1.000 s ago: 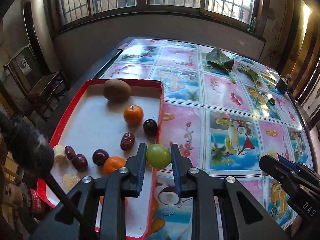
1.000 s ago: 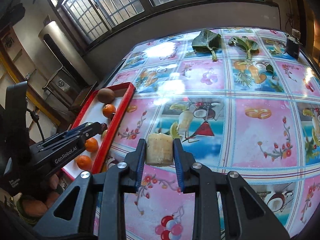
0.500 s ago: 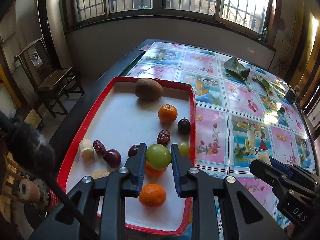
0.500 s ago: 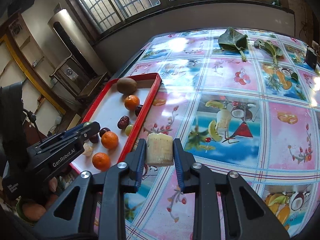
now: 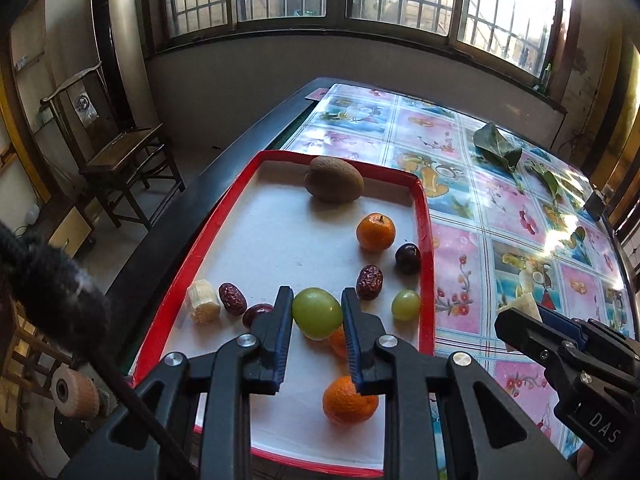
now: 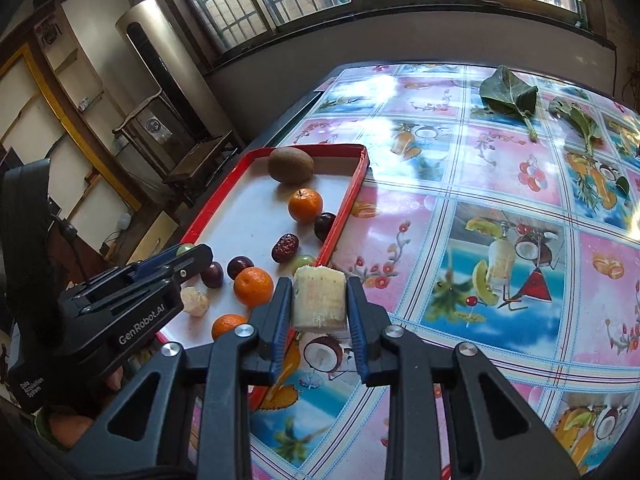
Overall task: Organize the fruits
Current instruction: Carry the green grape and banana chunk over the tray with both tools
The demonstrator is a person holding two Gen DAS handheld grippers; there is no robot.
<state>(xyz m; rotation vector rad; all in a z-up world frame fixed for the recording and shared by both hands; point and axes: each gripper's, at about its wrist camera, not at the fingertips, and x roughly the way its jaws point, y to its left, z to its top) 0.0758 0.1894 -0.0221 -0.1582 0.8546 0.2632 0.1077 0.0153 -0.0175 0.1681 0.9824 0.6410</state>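
My left gripper (image 5: 317, 316) is shut on a green grape (image 5: 317, 313) and holds it above the near part of the red tray (image 5: 425, 216). The tray holds a kiwi (image 5: 334, 179), oranges (image 5: 375, 232), red dates (image 5: 369, 282), dark plums (image 5: 408, 258), a second green grape (image 5: 405, 305) and a banana piece (image 5: 203, 301). My right gripper (image 6: 319, 300) is shut on a peeled banana chunk (image 6: 319, 297) above the tablecloth, just right of the tray's (image 6: 340, 216) near corner. The left gripper (image 6: 176, 264) shows at the left of the right wrist view.
The table has a fruit-patterned cloth (image 6: 500, 208). Green leaves (image 6: 510, 94) lie at its far side. A small dark object (image 5: 597, 203) sits near the right edge. A wooden chair (image 5: 120, 156) stands on the floor left of the table.
My left gripper has moved left and over the tray with the grape. My right gripper has carried the banana chunk left, closer to the tray's edge.
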